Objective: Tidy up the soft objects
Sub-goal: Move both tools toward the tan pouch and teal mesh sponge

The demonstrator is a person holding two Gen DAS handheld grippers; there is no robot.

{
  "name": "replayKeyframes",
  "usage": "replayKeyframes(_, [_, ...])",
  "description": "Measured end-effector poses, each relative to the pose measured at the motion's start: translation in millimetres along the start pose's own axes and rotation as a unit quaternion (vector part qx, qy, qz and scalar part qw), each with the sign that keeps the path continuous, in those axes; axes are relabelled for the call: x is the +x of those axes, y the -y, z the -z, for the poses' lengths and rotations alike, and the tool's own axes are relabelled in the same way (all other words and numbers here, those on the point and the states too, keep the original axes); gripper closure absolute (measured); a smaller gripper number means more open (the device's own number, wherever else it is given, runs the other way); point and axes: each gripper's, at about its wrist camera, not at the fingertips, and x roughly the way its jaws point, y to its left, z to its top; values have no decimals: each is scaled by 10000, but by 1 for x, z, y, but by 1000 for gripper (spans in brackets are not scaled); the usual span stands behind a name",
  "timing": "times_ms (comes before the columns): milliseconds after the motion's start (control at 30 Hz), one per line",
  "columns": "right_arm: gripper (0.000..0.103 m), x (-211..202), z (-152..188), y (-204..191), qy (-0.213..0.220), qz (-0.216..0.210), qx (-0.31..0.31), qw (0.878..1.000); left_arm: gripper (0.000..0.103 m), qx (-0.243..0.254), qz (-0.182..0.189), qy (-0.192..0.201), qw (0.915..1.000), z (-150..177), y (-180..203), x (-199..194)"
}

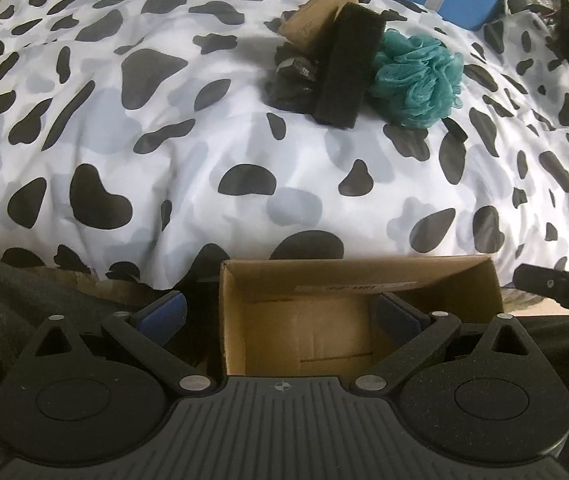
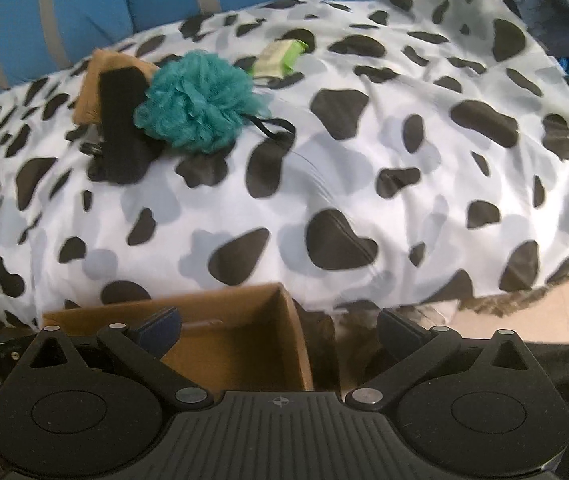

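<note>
Soft items sit clustered on the far part of a white cow-spotted bedspread [image 1: 204, 152]: a teal mesh bath pouf [image 1: 416, 80], touching a long black sponge block [image 1: 344, 66] at its side. The block leans over a tan fabric pouch [image 1: 316, 12] and a crumpled dark shiny bundle [image 1: 292, 76].

An open brown cardboard box [image 1: 360, 280] stands at the bed's near edge, empty inside as far as visible.

Left gripper [image 1: 282, 310]: held low and level over the box, jaws spread wide, nothing between them. One blue-padded finger is inside the box, the other outside its wall. The cluster lies well ahead, apart from the jaws.

Right gripper [image 2: 280, 326]: same low pose, jaws wide and empty, straddling the box's corner. The pouf [image 2: 200, 100] is far ahead and left of centre.

Only the right view shows a small green-and-white packet [image 2: 280, 58] beyond the pouf, and the pouf's black cord loop [image 2: 272, 126]. The left view alone shows the dark bundle clearly, plus part of the other gripper at its right edge.

A blue cushion with grey stripes [image 2: 84, 8] borders the bed's far side.
</note>
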Motion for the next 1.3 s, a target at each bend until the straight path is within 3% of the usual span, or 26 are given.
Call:
replayKeyframes(167, [0, 3, -8, -7, 338, 102, -276, 9990, 0, 5, 700, 208, 9973, -6, -2, -5])
replayKeyframes(333, [0, 6, -19, -9, 794, 257, -630, 9945, 0, 313, 652, 631, 9954, -16, 1, -9])
replayKeyframes(767, [0, 22, -55, 3, 1005, -29, -696, 9925, 0, 1164, 497, 1605, 9789, -52, 6, -8])
replayKeyframes(967, [0, 32, -71, 2, 924, -92, -735, 9930, 0, 1295, 548, 1628, 9766, -73, 0, -2])
replayKeyframes(1133, [0, 38, -86, 4, 864, -730, -609, 9917, 0, 971, 863, 1717, 9765, -89, -11, -2])
replayKeyframes(1300, [0, 44, -97, -5, 985, -1024, -836, 9863, 0, 913, 779, 1696, 9782, -106, -17, 6])
